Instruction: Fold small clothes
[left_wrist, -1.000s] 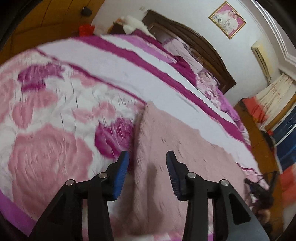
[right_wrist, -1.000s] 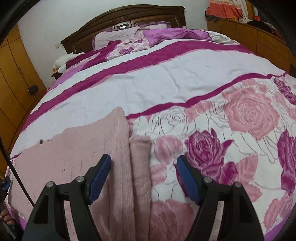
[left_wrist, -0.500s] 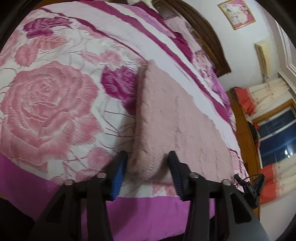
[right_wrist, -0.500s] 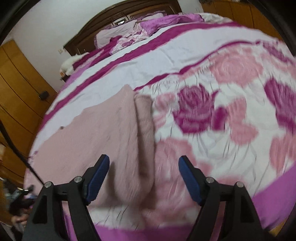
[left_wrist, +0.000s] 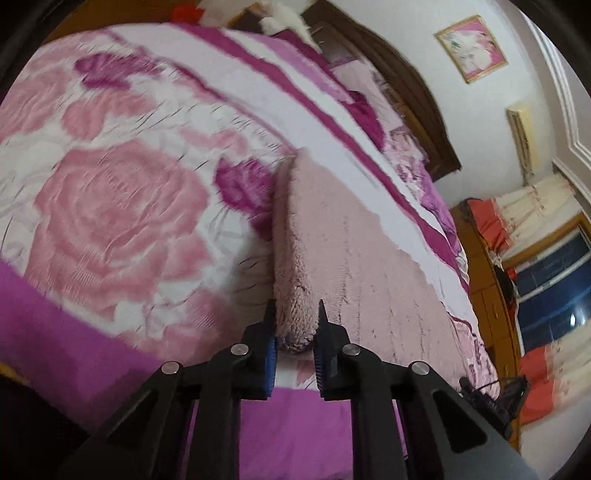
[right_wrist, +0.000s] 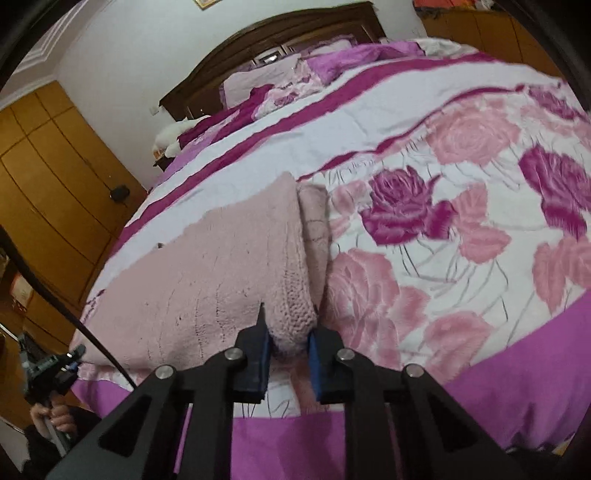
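Both grippers, left (left_wrist: 295, 325) and right (right_wrist: 288, 332), have just closed, grasping the pink knit garment's (left_wrist: 351, 258) folded edge at the bed's (left_wrist: 110, 184) near edge

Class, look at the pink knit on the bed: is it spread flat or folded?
Partly folded. The pink knit lies mostly flat, but its side edge is doubled into a thick roll.

Soft, even indoor light; blurred, bulging views.

Motion blur is smearing the rose bedspread (left_wrist: 110, 221) in the left view, less so in the right one (right_wrist: 461, 229). The fisheye lens is bending the headboard (right_wrist: 266, 48) and darkening every corner. The window (left_wrist: 554, 288) is showing dark blue, and shadows are staying faint.
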